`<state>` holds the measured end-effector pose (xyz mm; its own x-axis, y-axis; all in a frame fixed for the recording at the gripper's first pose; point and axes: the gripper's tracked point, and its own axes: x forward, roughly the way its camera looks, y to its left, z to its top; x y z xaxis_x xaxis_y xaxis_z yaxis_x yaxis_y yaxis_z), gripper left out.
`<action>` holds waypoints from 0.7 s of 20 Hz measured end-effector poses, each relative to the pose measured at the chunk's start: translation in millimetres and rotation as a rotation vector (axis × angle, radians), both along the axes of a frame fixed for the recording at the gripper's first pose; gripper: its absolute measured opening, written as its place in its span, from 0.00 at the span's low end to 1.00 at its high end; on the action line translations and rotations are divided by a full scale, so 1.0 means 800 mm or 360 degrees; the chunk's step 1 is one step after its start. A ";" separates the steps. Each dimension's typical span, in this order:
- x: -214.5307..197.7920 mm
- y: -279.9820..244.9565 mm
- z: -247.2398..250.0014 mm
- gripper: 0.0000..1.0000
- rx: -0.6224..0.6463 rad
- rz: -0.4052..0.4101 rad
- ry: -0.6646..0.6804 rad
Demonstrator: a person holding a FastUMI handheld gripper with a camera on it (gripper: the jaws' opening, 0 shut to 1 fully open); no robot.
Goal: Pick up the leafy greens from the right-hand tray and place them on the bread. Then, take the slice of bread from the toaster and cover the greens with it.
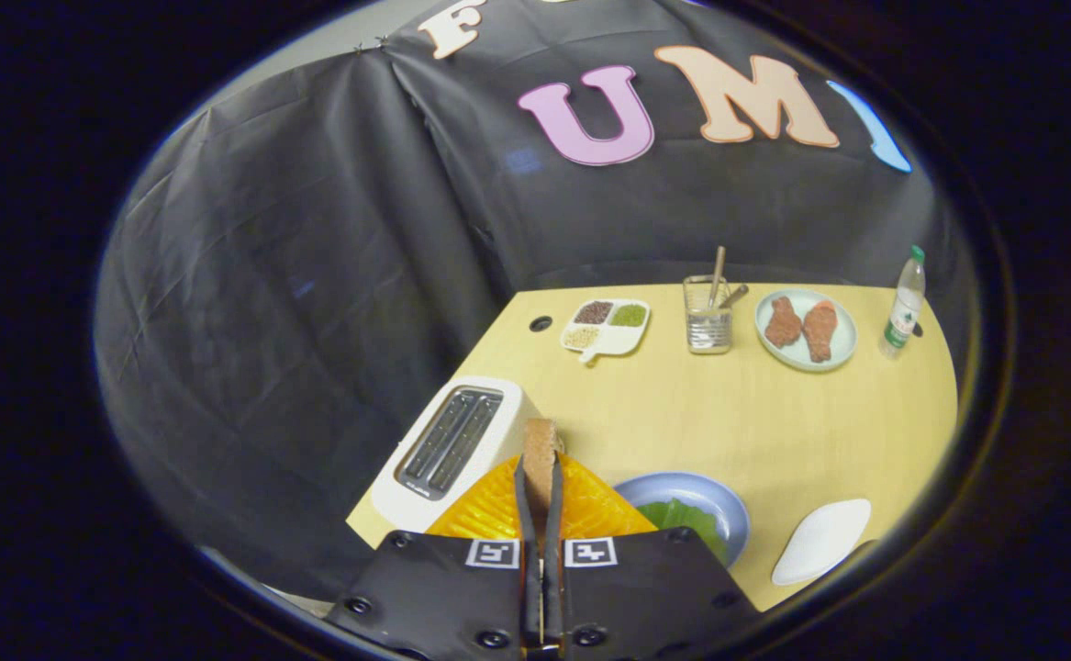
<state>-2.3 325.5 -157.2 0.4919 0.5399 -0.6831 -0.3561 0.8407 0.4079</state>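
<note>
My hand-held gripper (541, 482) is clamped on the bread slice (540, 450) above the orange tray (489, 509); next I judge lowering it flat onto the greens (686, 519).

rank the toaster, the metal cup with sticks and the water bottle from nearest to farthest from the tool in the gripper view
The tool is shut on a bread slice.
1. Toaster: just beside the fingers, on their left.
2. Metal cup with sticks: far across the table, ahead and to the right.
3. Water bottle: farthest, at the table's far right corner.
</note>
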 end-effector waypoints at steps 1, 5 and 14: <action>-0.002 -0.006 -0.008 0.04 -0.0005 -0.0010 0.0015; -0.012 -0.027 -0.042 0.04 -0.0033 -0.0068 0.0075; -0.032 -0.048 -0.098 0.04 0.0016 -0.0171 0.0223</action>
